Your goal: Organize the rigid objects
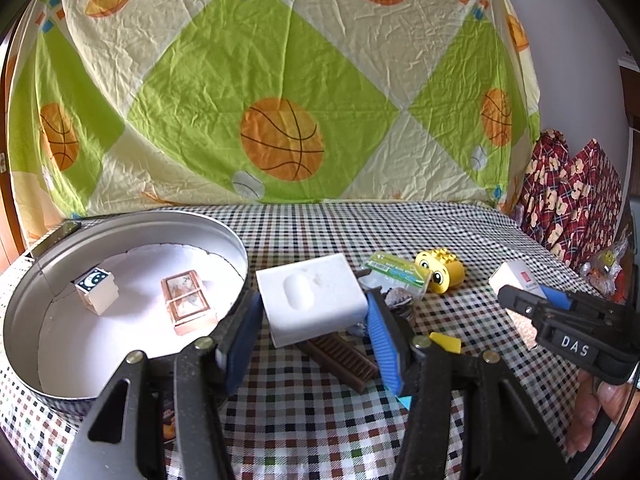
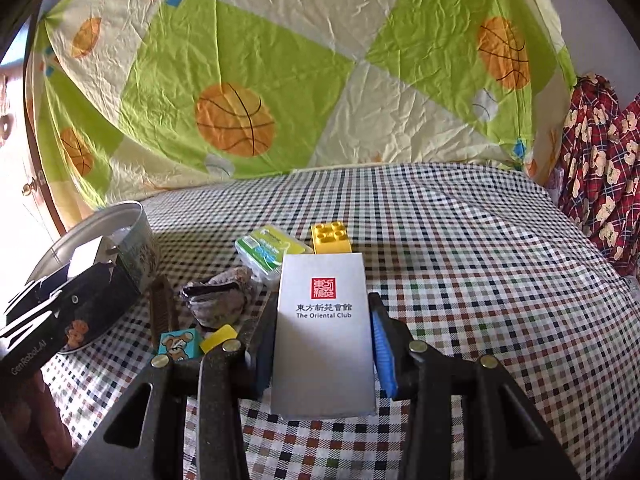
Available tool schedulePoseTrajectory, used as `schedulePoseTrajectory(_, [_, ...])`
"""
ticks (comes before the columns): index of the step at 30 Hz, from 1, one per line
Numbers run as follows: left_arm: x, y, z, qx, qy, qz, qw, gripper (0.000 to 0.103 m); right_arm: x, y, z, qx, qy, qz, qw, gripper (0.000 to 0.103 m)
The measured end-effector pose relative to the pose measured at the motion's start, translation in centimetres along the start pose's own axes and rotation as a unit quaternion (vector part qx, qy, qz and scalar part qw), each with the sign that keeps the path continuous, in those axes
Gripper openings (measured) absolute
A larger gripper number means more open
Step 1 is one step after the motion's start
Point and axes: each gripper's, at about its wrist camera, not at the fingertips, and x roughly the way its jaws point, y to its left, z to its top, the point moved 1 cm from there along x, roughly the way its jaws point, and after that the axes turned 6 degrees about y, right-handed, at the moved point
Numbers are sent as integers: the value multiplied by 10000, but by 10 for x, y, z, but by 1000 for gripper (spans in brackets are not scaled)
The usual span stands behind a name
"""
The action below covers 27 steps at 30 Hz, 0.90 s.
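Observation:
My left gripper (image 1: 312,316) is shut on a white foam block (image 1: 312,300) with an oval hollow, held just right of a round metal tin (image 1: 132,224). The tin holds a small cube with a moon picture (image 1: 96,284) and a brown framed block (image 1: 188,302). My right gripper (image 2: 322,340) is shut on a white box printed "The Oriental Club" (image 2: 324,332); it shows in the left wrist view (image 1: 516,276) too. The left gripper appears in the right wrist view (image 2: 60,300) beside the tin (image 2: 100,224).
On the checked cloth lie a yellow face brick (image 1: 440,272), a green-white packet (image 1: 400,272), a brown comb (image 1: 344,356), a yellow chip (image 1: 446,342), a teddy cube (image 2: 178,344) and a mottled shell-like lump (image 2: 220,300). A patterned sheet hangs behind; red plaid fabric (image 2: 600,168) is at right.

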Motion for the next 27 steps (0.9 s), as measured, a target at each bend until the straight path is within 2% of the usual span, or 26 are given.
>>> schedulePoseTrajectory(8, [-6,-1,-1,6,-138,62,9999,52,-18,-2,-3,90,-493,-21,9987,44])
schedulePoseTrajectory(15, [-8,0,-1,-12,-215,71,9997,52,-26,-4,-3,185,-704,18,9973,44])
schedulePoseTrajectory(20, [-9,2,0,-75,-232,34,9997,52,-37,-2,-4,253,-1077,120,9938,44])
schedulePoseTrajectory(27, [-12,5,-1,-125,-317,38,9994,52,-38,10,-1,82,-1235,39,9923,44])
